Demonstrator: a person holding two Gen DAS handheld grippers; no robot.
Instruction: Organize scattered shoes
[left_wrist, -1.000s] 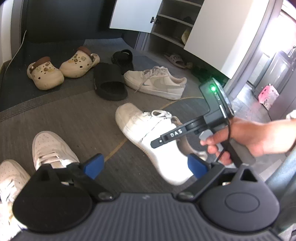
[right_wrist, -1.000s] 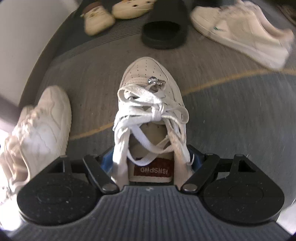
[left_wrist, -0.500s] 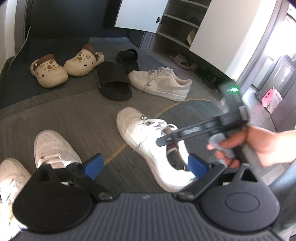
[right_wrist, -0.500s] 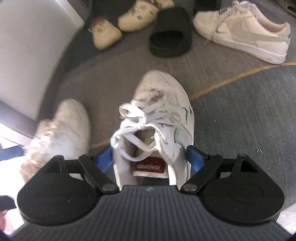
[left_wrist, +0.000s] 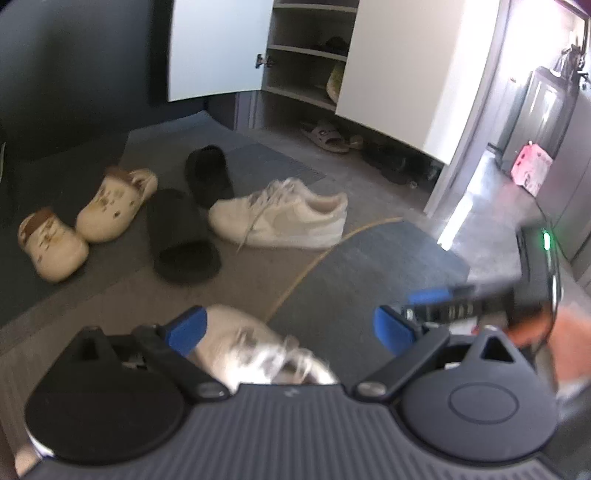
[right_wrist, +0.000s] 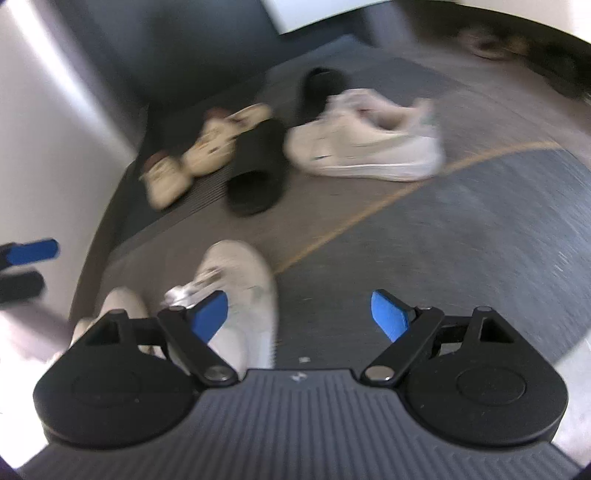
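Note:
A white laced sneaker (left_wrist: 258, 350) lies on the carpet just under my left gripper (left_wrist: 290, 325), which is open and holds nothing. In the right wrist view the same sneaker (right_wrist: 240, 288) sits low and left, beside a second white sneaker (right_wrist: 118, 306). My right gripper (right_wrist: 299, 314) is open above bare carpet, nothing between its blue pads. A cream sneaker (left_wrist: 284, 218), two black slides (left_wrist: 181, 236) and two beige clogs (left_wrist: 114, 203) lie farther off. The right gripper (left_wrist: 443, 302) shows blurred at the right of the left wrist view, held by a hand (left_wrist: 569, 332).
An open white shoe cabinet (left_wrist: 306, 55) with shelves stands at the back, with sandals (left_wrist: 325, 134) on the floor under it. A pink box (left_wrist: 532, 173) sits in the hallway to the right. A pale wall (right_wrist: 55, 110) runs along the left.
My right gripper opened and let go of the white sneaker, which now lies on the carpet, then pulled back and right. My left gripper swung up and toward that sneaker.

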